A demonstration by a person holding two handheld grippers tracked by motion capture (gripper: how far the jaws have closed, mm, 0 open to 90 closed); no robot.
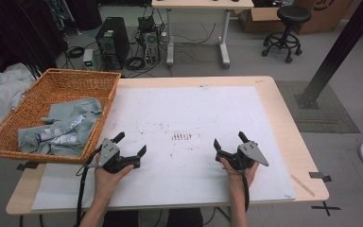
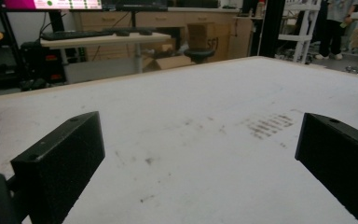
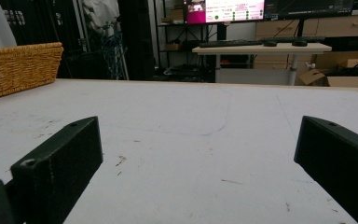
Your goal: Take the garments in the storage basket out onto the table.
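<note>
Near the front edge of the table, the left gripper [image 1: 131, 143] sat at about seven o'clock of the white mat [image 1: 184, 109], its jaws spread wide with nothing between them, resting low over the mat in the person's left hand [image 1: 108, 176]; the right gripper [image 1: 228, 140] sat at about five o'clock, jaws likewise wide apart and empty, held by the right hand [image 1: 238, 172]. Between the two, toward twelve o'clock of them, lay a patch of dark marks [image 1: 182, 137] on the mat. At ten o'clock of the left gripper stood a wicker basket [image 1: 42, 85] hanging over the table's left edge, holding a grey cloth [image 1: 64, 127], well apart from both grippers
</note>
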